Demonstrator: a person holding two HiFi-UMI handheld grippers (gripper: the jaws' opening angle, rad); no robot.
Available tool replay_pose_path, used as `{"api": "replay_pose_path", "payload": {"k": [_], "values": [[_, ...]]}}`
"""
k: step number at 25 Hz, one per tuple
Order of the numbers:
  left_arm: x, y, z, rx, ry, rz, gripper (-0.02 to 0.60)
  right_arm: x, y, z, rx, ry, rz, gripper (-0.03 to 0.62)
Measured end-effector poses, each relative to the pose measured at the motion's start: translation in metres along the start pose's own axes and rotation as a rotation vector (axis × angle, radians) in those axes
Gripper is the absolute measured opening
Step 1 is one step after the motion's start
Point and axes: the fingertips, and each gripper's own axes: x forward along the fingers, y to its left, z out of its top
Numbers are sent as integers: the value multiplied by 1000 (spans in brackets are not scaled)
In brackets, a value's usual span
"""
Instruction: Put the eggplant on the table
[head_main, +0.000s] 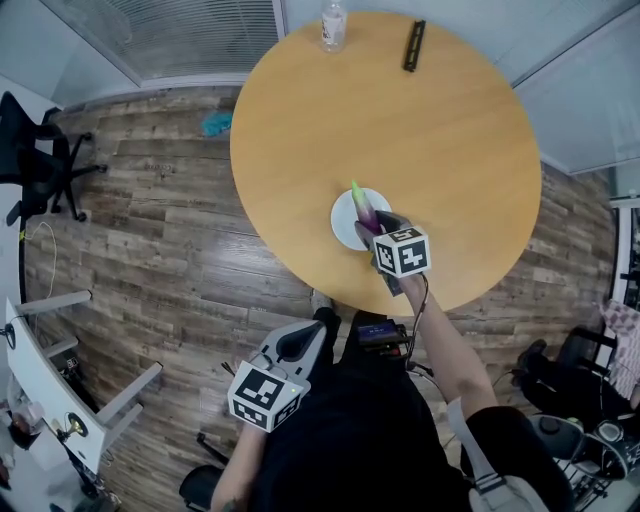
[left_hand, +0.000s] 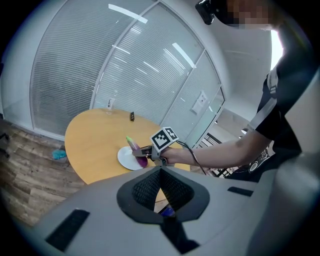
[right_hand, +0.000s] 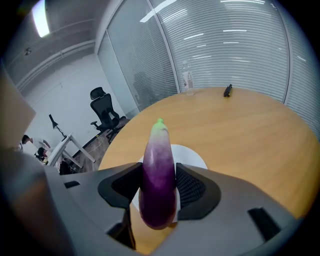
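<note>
A purple eggplant (head_main: 364, 208) with a pale green tip stands between the jaws of my right gripper (head_main: 372, 225), tip pointing away from me. The jaws press on its sides, so the right gripper (right_hand: 159, 187) is shut on the eggplant (right_hand: 159, 170). It hangs just over a white plate (head_main: 343, 217) near the front of the round wooden table (head_main: 400, 130). My left gripper (head_main: 315, 325) stays low by my body, off the table's edge. In the left gripper view its jaws (left_hand: 160, 171) meet at the tips with nothing between them.
At the table's far edge stand a clear bottle (head_main: 333, 25) and a small black object (head_main: 413, 45). A black office chair (head_main: 35, 160) stands at the left on the wooden floor, where a teal scrap (head_main: 215, 123) also lies. Glass walls with blinds stand behind the table.
</note>
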Motion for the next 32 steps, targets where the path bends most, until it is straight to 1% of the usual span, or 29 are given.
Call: {"api": "replay_pose_path", "payload": {"k": [3, 7, 14, 22, 26, 32], "values": [[0, 1, -3, -2, 13, 10, 0, 4, 0, -4, -7, 14, -2, 215], [0, 2, -3, -10, 5, 8, 0, 10, -3, -6, -22, 33, -20, 215], [5, 0, -5, 12, 25, -9, 0, 16, -9, -9, -7, 51, -33, 215], [10, -2, 4, 19, 3, -14, 0, 20, -10, -9, -23, 61, -38, 218], [9, -6, 4, 37, 6, -20, 0, 20, -7, -11, -54, 75, -47, 224], [6, -4, 2, 27, 5, -9, 0, 22, -7, -12, -79, 90, -54, 236]]}}
